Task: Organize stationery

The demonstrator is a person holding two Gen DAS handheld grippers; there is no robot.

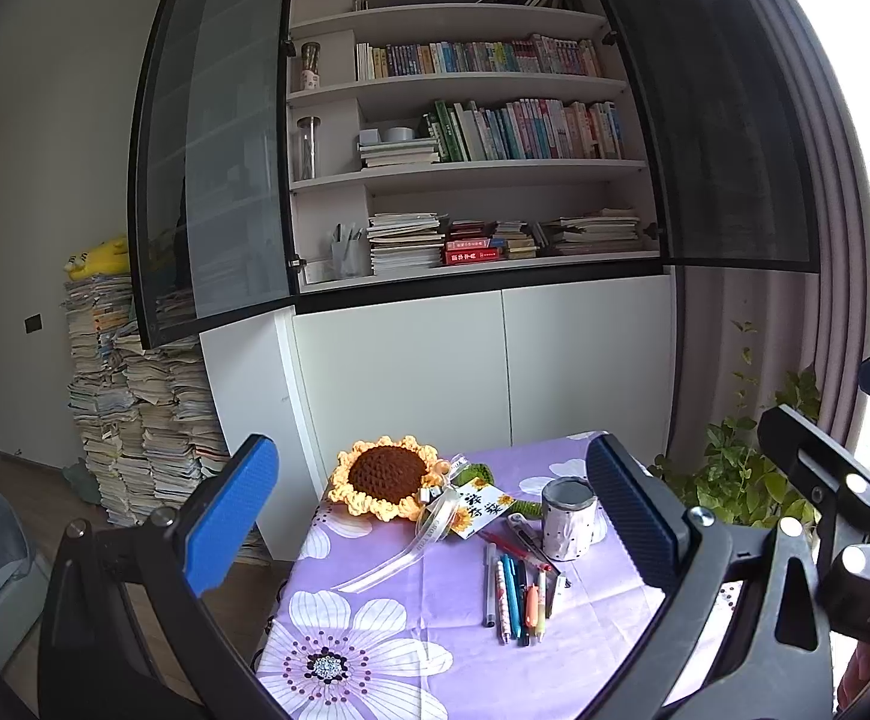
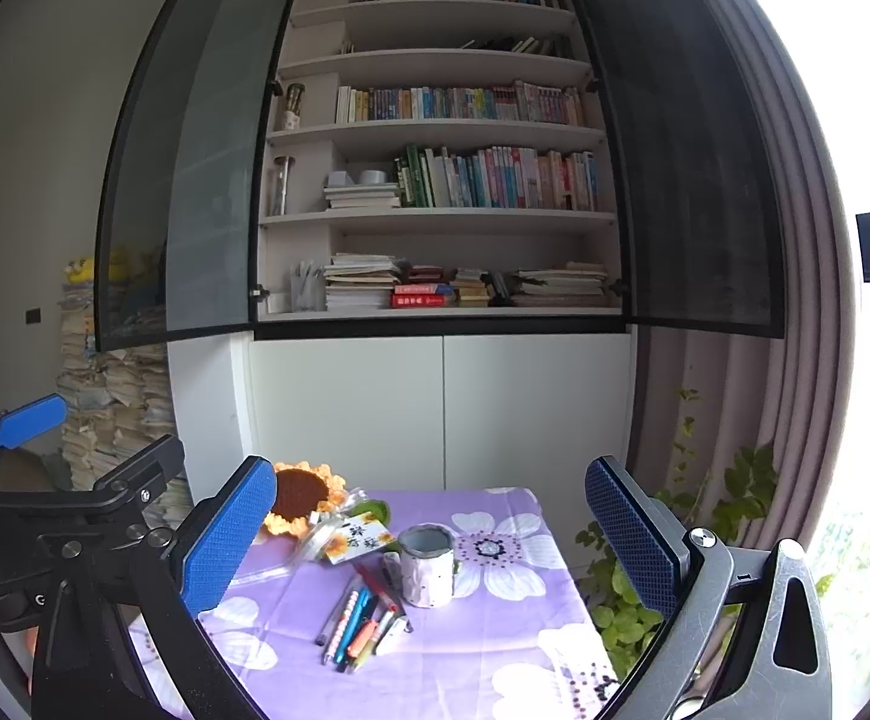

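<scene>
- The left claw (image 1: 429, 531) is spread wide with nothing between its blue pads, held above the near end of the surface (image 1: 555, 660), which wears a purple cloth printed with white flowers.
- The right claw (image 2: 429, 540) is likewise wide open and empty; in its view the left claw's frame shows at 9 o'clock.
- A cluster of pens (image 1: 516, 591) lies loose on the cloth, roughly side by side, at 6 o'clock from the pen cup (image 1: 567, 517).
- The pen cup stands upright, grey with small dots, with a red pen (image 1: 510, 547) lying at an angle just beside its base.
- A crocheted sunflower (image 1: 384, 474) rests at 9 o'clock from the cup, with a ribbon and a small card (image 1: 478, 507) between the two.
- Behind the surface stands a bookcase (image 1: 465, 138) with both dark glass doors swung open, shelves full of books.
- A leafy plant (image 1: 741, 468) sits at 3 o'clock, near the curtain.
- Piles of paper (image 1: 135, 408) stand on the floor at 9 o'clock.
</scene>
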